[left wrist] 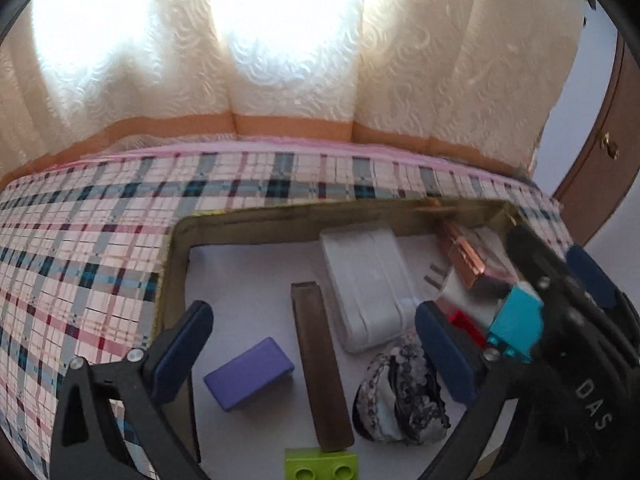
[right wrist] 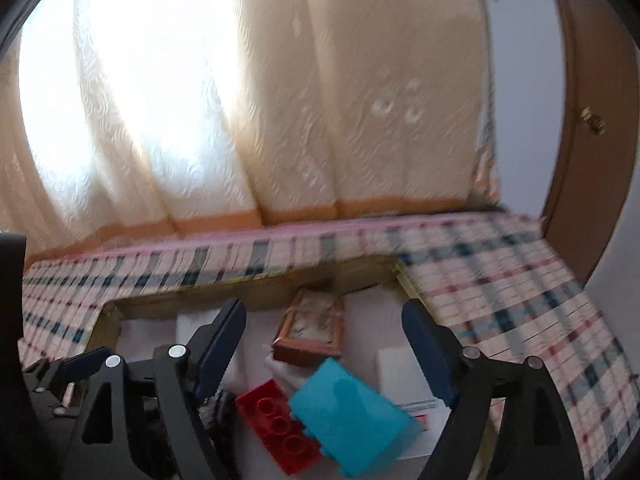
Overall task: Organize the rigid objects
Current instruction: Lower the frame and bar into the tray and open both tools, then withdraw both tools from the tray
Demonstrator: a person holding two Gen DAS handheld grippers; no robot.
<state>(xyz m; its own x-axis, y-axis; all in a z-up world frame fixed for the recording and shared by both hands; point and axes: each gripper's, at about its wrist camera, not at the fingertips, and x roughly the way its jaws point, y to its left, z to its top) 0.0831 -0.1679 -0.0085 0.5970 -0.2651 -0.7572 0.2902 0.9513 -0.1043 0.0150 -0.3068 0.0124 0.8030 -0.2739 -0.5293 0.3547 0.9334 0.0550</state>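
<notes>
Inside the shallow box [left wrist: 176, 264] on the plaid bed [left wrist: 80, 240], the left gripper [left wrist: 316, 352] hangs with jaws spread wide over the brown stick [left wrist: 320, 364], gripping nothing. The right gripper [right wrist: 324, 344] also has jaws apart, the teal block [right wrist: 348, 416] lying loose below them on the red brick [right wrist: 272, 416].

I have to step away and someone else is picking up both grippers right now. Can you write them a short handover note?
Left gripper: jaws open, nothing held, over the box.
Right gripper: jaws open, empty; the turquoise plastic block sits just below, leaning on the red studded brick.
Already in the shallow cardboard box: purple block, dark wooden bar, white charger, small framed picture, lime brick.
Left: cannot tell; nothing visible outside the box.
</notes>
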